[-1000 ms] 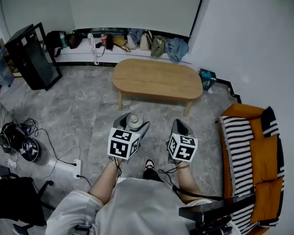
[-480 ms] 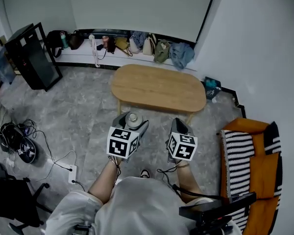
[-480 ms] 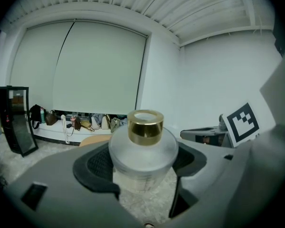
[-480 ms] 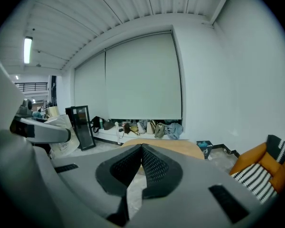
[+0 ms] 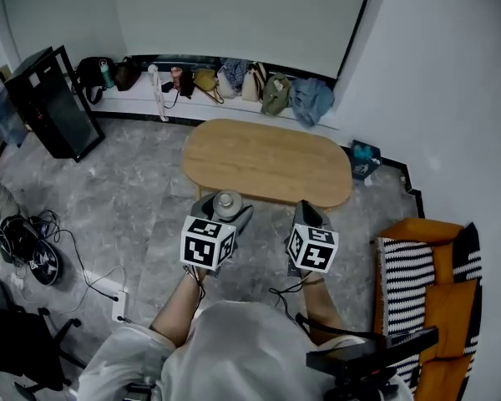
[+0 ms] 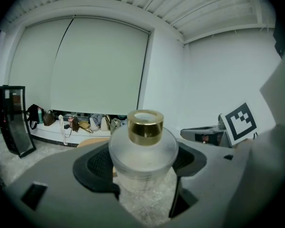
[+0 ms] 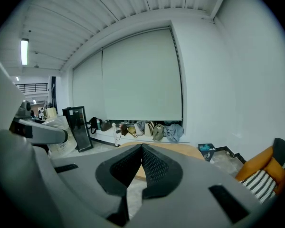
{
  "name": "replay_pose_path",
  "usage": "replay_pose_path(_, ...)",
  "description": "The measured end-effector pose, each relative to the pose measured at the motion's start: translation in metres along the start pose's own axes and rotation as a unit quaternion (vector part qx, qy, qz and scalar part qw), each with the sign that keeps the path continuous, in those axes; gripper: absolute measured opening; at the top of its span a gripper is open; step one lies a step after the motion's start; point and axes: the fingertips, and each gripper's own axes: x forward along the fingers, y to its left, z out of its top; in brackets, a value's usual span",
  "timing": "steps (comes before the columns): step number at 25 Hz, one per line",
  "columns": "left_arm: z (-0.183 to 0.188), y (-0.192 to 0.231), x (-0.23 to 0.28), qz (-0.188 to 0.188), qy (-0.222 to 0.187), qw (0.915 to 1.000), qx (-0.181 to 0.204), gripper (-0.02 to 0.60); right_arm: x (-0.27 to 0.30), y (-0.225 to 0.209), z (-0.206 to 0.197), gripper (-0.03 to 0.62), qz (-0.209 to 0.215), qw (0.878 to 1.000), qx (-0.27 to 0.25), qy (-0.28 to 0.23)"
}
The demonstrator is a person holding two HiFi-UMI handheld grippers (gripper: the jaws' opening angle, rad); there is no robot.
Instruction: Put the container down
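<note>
The left gripper (image 5: pixel 223 215) pinches the container (image 6: pixel 142 146) upright between its jaws, held in the air by the table's (image 5: pixel 267 161) near edge. The right gripper's (image 5: pixel 307 217) jaws are pressed together, empty.

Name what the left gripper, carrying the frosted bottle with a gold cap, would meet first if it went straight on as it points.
Most likely the oval light-wood table, ahead of and slightly below the left gripper and its frosted gold-capped bottle; nothing else shows between. Depth is uncertain.
</note>
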Motion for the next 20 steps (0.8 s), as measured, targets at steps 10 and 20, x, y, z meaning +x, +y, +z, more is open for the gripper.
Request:
replay_pose_path(10, 0.022, 0.008, 0.044, 0.018, 0.005, 0.9998, 0.010, 0.341, 0.046, -0.034, 0.017, 0.023, 0.006, 1.000, 0.019, -0.003)
replay_pose_path(20, 0.029, 0.027, 0.087, 0.004, 0.010, 0.9999, -0.004, 0.341, 0.081, -0.051, 0.009, 0.023, -0.008, 0.999, 0.031, 0.014)
